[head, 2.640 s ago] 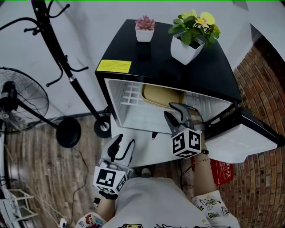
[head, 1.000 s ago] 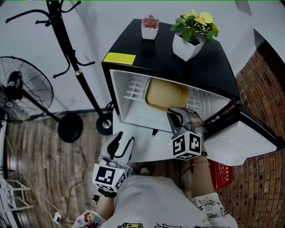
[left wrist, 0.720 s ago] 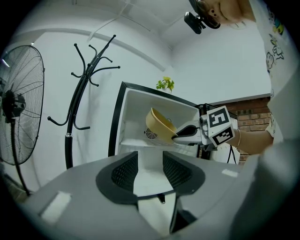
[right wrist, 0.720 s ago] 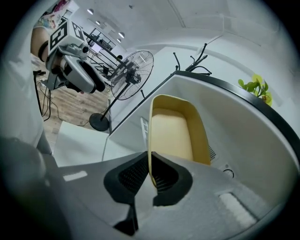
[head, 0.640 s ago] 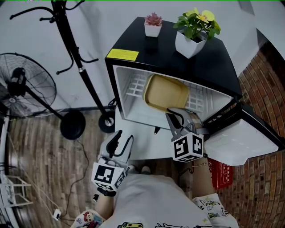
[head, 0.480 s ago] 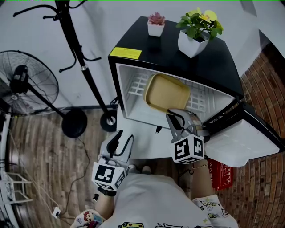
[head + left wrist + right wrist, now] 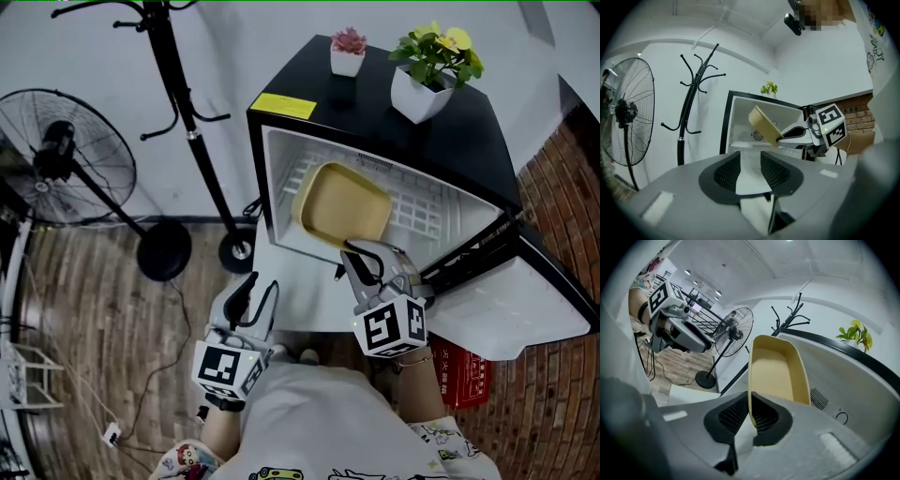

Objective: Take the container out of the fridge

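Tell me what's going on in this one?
A person stands at a small black fridge with its door swung open. The right hand-held gripper is shut on the rim of a yellow container, holding it tilted at the fridge's opening, not yet clear of it. The left hand-held gripper hangs low in front of the fridge, open; its jaws have just been closing with nothing between them.

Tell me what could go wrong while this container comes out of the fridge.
The right gripper pinches only the thin rim of the container, which is tilted, so it might slip or swing. The open fridge door stands close beside that gripper and could get bumped.
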`<state>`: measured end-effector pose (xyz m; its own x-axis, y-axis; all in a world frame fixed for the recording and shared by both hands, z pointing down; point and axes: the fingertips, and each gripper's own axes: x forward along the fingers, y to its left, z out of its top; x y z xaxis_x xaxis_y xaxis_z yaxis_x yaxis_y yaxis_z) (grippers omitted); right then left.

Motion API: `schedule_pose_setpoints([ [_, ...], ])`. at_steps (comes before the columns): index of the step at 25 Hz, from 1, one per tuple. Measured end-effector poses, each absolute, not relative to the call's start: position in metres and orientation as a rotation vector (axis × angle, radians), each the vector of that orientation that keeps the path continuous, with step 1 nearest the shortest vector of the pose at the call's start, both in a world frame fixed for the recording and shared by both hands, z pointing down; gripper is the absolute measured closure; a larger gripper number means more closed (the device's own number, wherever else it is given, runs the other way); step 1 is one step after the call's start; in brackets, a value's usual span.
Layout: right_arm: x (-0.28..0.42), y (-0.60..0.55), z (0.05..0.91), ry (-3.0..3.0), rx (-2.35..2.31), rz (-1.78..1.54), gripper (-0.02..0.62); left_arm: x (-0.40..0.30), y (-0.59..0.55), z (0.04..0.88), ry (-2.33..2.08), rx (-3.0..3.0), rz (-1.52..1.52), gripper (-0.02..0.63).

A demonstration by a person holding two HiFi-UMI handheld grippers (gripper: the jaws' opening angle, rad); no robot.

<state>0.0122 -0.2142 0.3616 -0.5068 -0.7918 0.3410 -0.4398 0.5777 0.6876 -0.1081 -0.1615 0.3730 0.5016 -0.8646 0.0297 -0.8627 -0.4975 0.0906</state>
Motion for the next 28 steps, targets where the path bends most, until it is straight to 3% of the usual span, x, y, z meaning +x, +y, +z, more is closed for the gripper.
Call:
schedule_pose_setpoints([
  [28, 0.016, -0.161, 0.415, -2.526, 0.905, -0.223, 0.583, -0.106, -0.138, 0.385, -1.642, 2.535, -0.025, 0.540],
])
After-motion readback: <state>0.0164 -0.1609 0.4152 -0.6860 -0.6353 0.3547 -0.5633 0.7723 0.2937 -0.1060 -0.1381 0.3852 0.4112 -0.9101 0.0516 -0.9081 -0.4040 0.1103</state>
